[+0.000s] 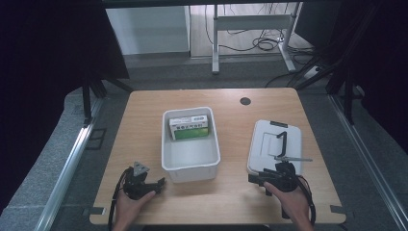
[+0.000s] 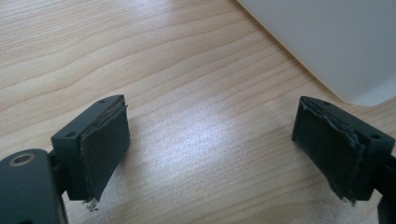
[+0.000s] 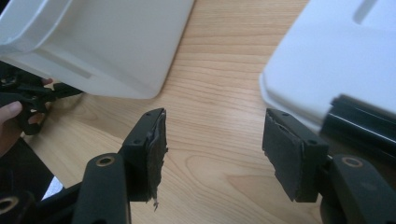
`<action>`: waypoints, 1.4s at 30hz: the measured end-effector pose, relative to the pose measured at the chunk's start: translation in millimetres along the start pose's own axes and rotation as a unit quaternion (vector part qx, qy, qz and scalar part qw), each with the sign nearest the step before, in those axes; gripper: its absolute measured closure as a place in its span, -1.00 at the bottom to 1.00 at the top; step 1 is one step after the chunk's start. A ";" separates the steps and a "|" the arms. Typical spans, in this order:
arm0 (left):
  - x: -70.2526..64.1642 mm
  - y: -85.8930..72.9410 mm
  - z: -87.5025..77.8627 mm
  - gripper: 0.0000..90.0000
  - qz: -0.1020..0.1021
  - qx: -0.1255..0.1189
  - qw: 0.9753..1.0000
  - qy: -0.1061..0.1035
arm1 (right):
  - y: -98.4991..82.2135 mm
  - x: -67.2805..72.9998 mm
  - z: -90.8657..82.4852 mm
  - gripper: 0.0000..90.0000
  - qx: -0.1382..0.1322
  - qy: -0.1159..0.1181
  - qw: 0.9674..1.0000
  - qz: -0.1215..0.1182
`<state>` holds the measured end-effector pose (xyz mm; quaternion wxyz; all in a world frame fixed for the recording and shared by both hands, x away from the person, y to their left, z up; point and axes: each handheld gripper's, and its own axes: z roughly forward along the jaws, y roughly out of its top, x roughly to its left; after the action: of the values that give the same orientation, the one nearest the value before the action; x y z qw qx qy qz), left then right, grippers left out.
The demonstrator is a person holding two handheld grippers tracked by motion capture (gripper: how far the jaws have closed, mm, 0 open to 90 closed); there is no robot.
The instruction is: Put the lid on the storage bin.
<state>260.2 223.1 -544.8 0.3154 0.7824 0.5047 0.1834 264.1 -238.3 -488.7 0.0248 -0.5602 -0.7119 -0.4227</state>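
Light falls from overhead onto the pale wooden table [image 1: 231, 192], evenly lit; the room around it is near black at both sides. The high view is soft and low in detail. In the left gripper view, a whitish glare patch sits on the wood grain. Foreground black rubber-padded jaws cast soft shadows, slightly blurred.

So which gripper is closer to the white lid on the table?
The right gripper, whose open fingers sit at the near edge of the white lid. The left gripper is across the bin, on its far side.
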 end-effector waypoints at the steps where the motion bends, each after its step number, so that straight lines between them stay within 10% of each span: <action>1: -0.1 -0.3 -0.3 -0.75 0.001 0.000 1.000 -0.001 | 0.3 1.4 0.3 -0.11 0.001 0.001 1.000 0.001; 42: 0.3 0.0 -0.1 -0.74 0.004 0.000 1.000 -0.003 | 34.0 15.0 -27.7 -0.11 -0.028 -0.017 0.999 -0.016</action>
<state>260.3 223.4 -544.7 0.3166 0.7847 0.5008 0.1821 274.2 -243.6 -443.7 -0.0100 -0.5563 -0.7093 -0.4328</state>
